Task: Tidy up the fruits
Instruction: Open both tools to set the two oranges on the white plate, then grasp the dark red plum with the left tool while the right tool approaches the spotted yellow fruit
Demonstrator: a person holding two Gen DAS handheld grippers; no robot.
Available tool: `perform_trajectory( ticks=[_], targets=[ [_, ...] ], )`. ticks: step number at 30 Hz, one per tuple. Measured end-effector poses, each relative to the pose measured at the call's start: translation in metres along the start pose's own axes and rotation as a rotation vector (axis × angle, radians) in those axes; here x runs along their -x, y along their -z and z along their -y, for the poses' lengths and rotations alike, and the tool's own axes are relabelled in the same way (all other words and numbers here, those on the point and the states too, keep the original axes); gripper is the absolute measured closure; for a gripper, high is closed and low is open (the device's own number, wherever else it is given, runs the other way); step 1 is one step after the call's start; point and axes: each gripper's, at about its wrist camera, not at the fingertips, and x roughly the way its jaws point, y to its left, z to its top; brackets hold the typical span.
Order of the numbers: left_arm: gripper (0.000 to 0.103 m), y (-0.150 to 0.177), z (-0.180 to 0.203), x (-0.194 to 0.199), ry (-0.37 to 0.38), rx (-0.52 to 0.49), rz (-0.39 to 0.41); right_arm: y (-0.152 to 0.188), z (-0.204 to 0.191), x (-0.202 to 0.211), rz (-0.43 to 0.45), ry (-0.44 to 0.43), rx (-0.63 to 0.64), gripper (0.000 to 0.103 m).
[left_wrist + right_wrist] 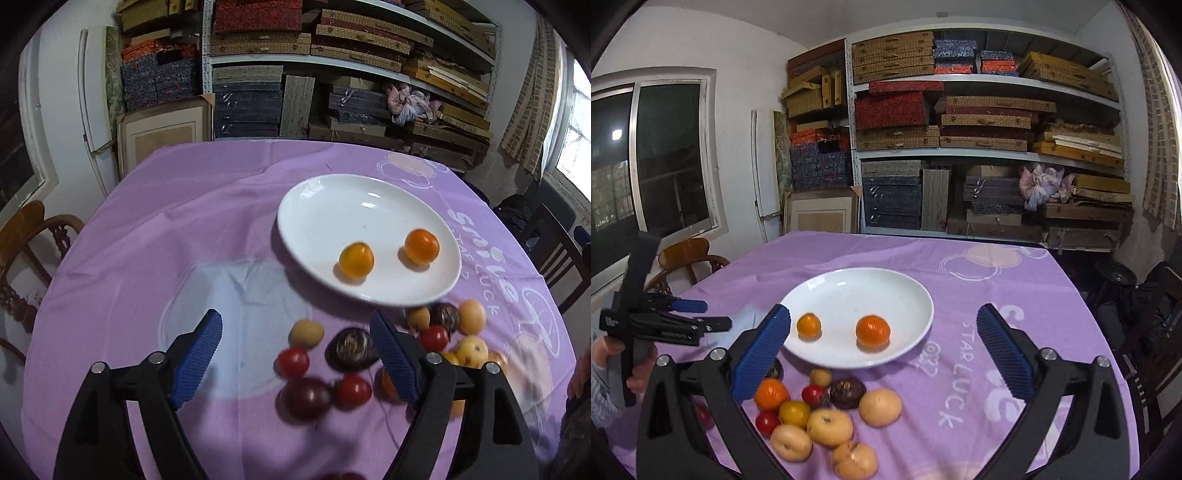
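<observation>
A white plate (317,210) (919,302) lies on the purple tablecloth with two small oranges on it, one at the left (356,259) (809,325) and one at the right (422,246) (872,330). In front of the plate is a loose heap of fruit: red tomatoes (293,362) (813,394), dark brown round fruits (352,349) (847,393), pale yellow fruits (306,333) (880,407) and another orange (771,394). My left gripper (295,321) (713,314) is open above the heap's left part, holding nothing. My right gripper (883,314) is wide open and holds nothing, above the heap and facing the plate.
A clear glass plate (221,295) lies left of the white one. A wooden chair (33,236) (687,258) stands at the table's left, a dark chair (557,258) at its right. Shelves of boxes (979,147) fill the wall behind. A hand (639,373) holds the left gripper.
</observation>
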Motion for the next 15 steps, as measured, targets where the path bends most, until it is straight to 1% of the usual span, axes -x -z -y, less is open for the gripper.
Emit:
perform_trajectory(
  ticks=[4,6,7,11,15],
  targets=[
    [0.017,0.062,0.002,0.023,0.02,-0.003,-0.019,0.051,-0.01,0.034,0.019,0.059,0.049,0.004],
    [0.017,0.084,0.007,0.025,0.017,-0.009,-0.028,0.07,-0.014,0.042,0.03,0.06,0.074,0.004],
    [0.017,0.093,0.009,0.025,0.017,-0.009,-0.03,0.074,-0.016,0.042,0.025,0.058,0.087,0.004],
    [0.017,0.113,0.016,0.018,0.036,0.004,-0.058,0.079,-0.023,0.036,-0.004,0.03,0.099,0.004],
    [0.017,0.114,0.019,0.013,0.035,0.013,-0.059,0.084,-0.023,0.025,-0.065,0.009,0.09,0.004]
  ],
)
